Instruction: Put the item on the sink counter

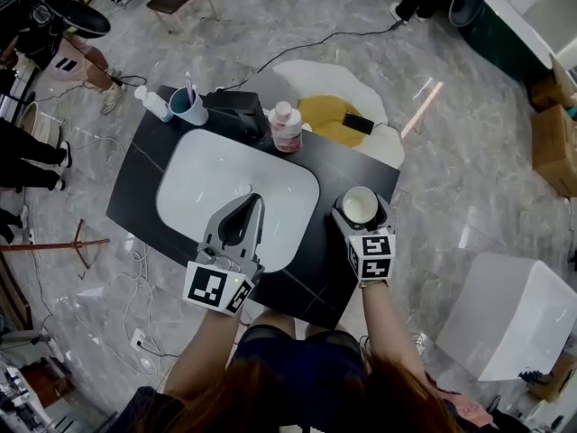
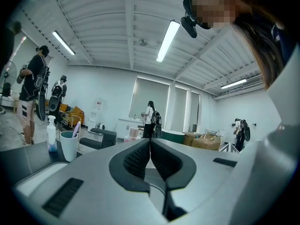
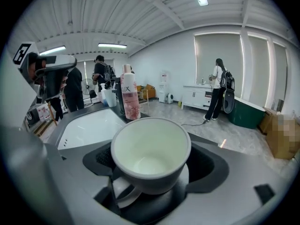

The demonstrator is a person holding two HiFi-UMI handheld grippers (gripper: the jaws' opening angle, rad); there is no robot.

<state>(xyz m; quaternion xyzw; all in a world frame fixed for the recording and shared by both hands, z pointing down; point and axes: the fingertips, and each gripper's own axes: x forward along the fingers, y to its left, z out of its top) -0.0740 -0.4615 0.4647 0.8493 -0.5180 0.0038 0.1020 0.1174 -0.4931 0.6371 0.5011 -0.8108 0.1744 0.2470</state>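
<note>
The right hand-held gripper point(image 1: 362, 218) pinches a white mug point(image 3: 150, 154) between its two jaws, which press against the mug's sides; the mug stands mouth up with its handle turned back toward the gripper's body. In the head view the mug sits over the right front part of the black worktop point(image 1: 335, 175), just to the right of the white sink basin point(image 1: 191, 186); whether its base touches the surface cannot be told. The left hand-held gripper point(image 1: 256, 203) hangs over the basin with its jaws pressed together and nothing between them, its tips pointing toward the back of the worktop. Along the back edge stands a pink bottle point(image 1: 286, 126) with a white cap, upright, behind the basin's right corner. Farther left a pale blue cup point(image 1: 188, 106) holds a toothbrush point(image 1: 188, 84), and a small clear bottle point(image 1: 153, 103) stands just beside the cup. People stand in the room beyond the worktop.
</note>
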